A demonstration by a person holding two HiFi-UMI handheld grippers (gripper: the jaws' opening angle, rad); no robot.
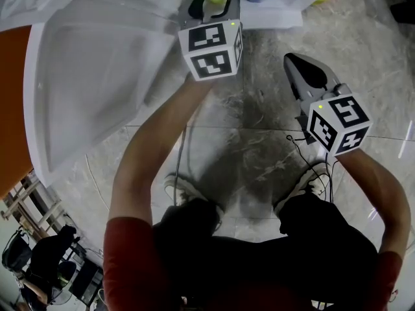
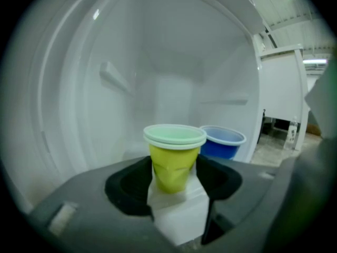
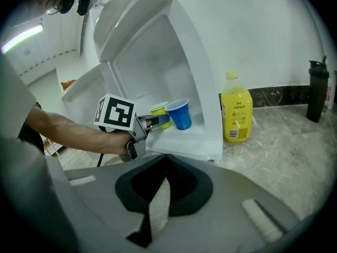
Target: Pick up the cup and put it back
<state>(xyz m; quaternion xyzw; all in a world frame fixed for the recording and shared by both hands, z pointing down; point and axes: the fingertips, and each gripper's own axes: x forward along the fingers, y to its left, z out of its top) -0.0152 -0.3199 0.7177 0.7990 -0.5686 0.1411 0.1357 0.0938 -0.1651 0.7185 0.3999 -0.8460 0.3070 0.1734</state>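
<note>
Well, left gripper (image 1: 215, 8): I have it reaching to the ledge of the white unit, arm stretched out ahead of me
Left jaws: spread wide, one on each side of the cup; I see dark gaps beside the cup and no pad clearly pressing on it
Cup (image 2: 172, 157): yellow-green with a pale green rim, upright on the ledge (image 3: 195, 138), right between the left jaws; its wall looks a little dented
Blue cup (image 2: 221, 143): upright on the same ledge, just beside the yellow-green one, on its right in the left gripper view and slightly behind it
Right gripper (image 1: 301, 67): I hold it back over the floor (image 1: 259, 148), well apart from the ledge, pointing towards the unit
Right jaws: pressed together along their whole length, nothing between them
White unit (image 3: 158, 51): door swung open, bare white walls behind the cups
Bottle (image 3: 237, 109): yellow, standing on the floor just beside the unit
Flask (image 3: 317, 91): dark, upright against the wall, well apart from the bottle
</note>
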